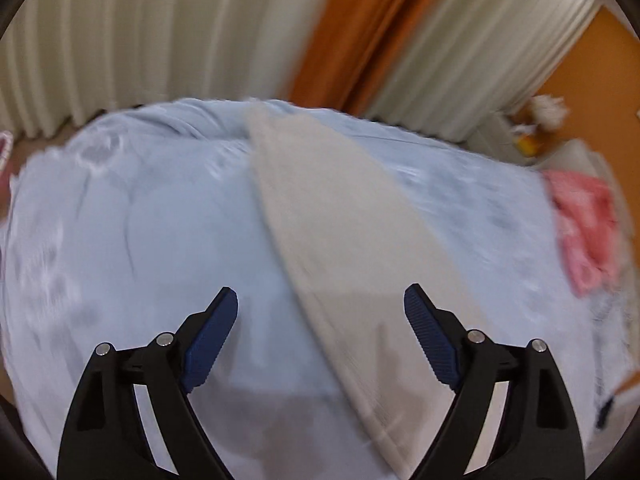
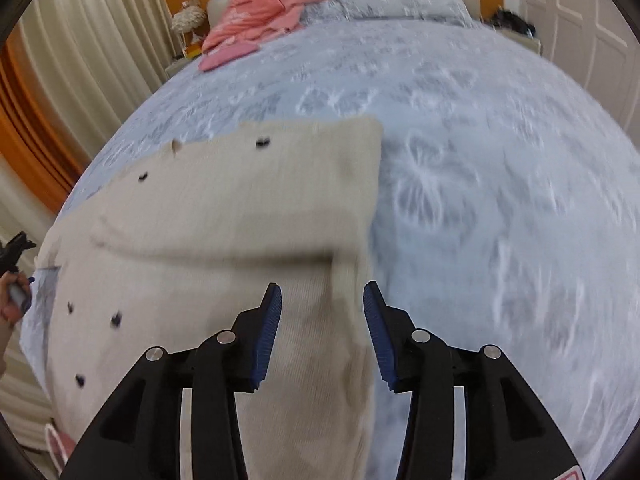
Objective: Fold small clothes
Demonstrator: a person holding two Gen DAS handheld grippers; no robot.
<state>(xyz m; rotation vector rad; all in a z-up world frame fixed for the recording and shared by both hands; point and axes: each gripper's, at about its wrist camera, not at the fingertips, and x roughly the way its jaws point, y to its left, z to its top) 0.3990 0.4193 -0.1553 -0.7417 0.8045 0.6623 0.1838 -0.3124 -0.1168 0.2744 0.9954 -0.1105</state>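
The right gripper (image 2: 322, 330) stands partly open over the folded edge of the cream cardigan (image 2: 224, 220), pads apparently clear of the cloth, though blur makes this uncertain. The left gripper (image 1: 321, 334) gapes wide and empty above the same garment on the blue bedspread (image 2: 480, 160). With neither of the 2 holding, the fresh fold could spring back or shift. Farther off, pink clothes (image 2: 256, 12) wait by the pillow (image 2: 400, 0).

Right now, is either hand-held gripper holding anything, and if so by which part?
Nothing is held. The left hand-held gripper stands wide open above the beige garment; the right hand-held gripper is open over the garment's right edge, pads not pressing it.
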